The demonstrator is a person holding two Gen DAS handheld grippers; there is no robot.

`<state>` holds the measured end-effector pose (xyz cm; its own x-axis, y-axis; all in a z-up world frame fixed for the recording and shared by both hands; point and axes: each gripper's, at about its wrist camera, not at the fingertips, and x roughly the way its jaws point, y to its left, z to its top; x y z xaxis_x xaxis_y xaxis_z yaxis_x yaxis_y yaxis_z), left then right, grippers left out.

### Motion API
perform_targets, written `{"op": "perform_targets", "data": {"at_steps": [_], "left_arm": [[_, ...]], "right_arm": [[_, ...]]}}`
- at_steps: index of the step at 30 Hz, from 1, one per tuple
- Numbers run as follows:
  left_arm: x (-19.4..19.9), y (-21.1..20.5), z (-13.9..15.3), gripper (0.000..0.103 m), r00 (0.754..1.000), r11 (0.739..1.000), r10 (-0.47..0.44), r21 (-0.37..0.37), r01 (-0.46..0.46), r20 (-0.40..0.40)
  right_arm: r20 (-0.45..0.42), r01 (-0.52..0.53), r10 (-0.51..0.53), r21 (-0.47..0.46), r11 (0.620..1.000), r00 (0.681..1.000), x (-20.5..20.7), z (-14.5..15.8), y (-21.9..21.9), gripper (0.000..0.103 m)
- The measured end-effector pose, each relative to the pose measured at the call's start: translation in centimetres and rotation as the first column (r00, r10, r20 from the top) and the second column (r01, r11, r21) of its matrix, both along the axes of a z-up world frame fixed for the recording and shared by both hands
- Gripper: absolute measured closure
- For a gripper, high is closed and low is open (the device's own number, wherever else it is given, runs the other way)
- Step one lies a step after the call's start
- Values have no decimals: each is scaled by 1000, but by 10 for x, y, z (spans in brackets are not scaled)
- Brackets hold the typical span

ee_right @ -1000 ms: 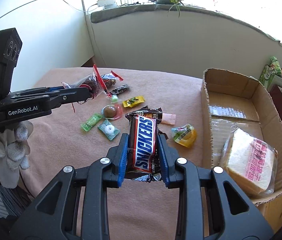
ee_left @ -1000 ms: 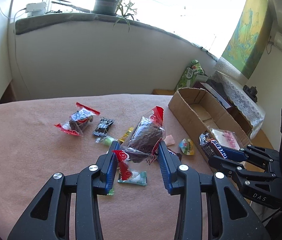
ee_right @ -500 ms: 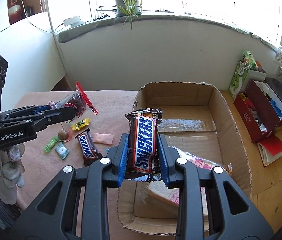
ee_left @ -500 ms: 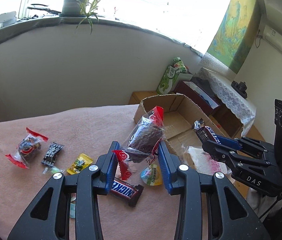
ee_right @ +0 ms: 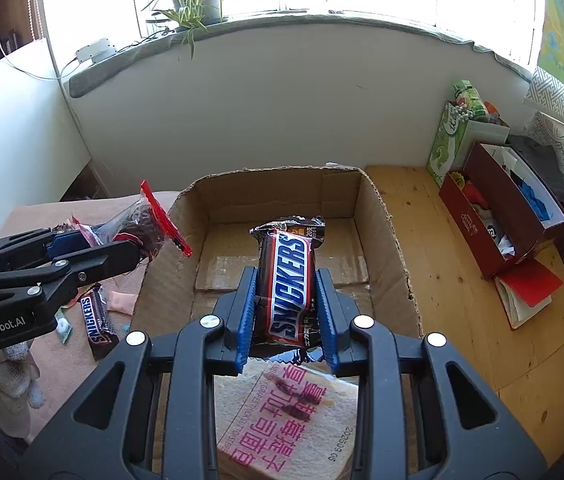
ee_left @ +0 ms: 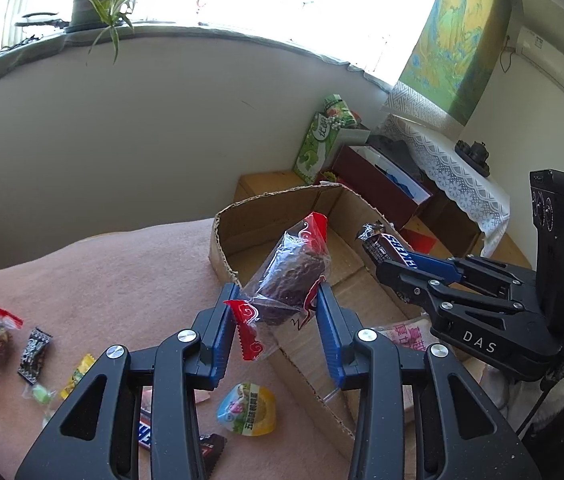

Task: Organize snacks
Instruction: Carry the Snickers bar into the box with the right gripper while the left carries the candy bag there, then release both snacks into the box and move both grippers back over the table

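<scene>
My left gripper (ee_left: 278, 320) is shut on a clear, red-ended packet of dark snack (ee_left: 287, 276) and holds it in the air at the near left rim of the open cardboard box (ee_left: 226, 248). My right gripper (ee_right: 286, 312) is shut on a Snickers bar (ee_right: 287, 280) and holds it above the inside of the box (ee_right: 385, 216), over a wrapped bread packet (ee_right: 285, 420) lying in it. The left gripper and its packet (ee_right: 142, 228) show at the left of the right wrist view.
On the pink cloth (ee_left: 102, 280) lie a jelly cup (ee_left: 246, 408), a second Snickers bar (ee_right: 96, 320) and several small sweets (ee_left: 36, 354). A green carton (ee_right: 455, 132) and a red box (ee_right: 497, 216) stand on the wooden floor to the right.
Both grippers have moved right from over the cloth to the box, each carrying its snack. The right one now hangs over the box's inside.
</scene>
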<state>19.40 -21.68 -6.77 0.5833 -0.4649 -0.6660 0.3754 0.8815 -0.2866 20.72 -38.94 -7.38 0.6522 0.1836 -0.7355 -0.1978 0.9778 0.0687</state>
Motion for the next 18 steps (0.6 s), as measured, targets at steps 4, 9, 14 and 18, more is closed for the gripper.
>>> {"op": "perform_targets", "data": {"at_steps": [4,9,14,18], "left_arm": [[3,-9,-1,66,1000,1000,-11,16,11,6],[2,-16,-1,66,999,999,-31,23,31,7],[3,-17,-1,66,1000,999,-27,22,27,-3],[2,-17,2,58,1000,999,-24,23,24,1]], "right_arm": [[-12,13,-13,5,1000,1000,10,-5,-11,73],[-26,11,-10,20,1000,1000,14,-8,-15,73],[-1,21,-21,-5,1000,1000,11,-3,-13,73],[21,27,-27,-16,999,999,8,1,-12,55]]}}
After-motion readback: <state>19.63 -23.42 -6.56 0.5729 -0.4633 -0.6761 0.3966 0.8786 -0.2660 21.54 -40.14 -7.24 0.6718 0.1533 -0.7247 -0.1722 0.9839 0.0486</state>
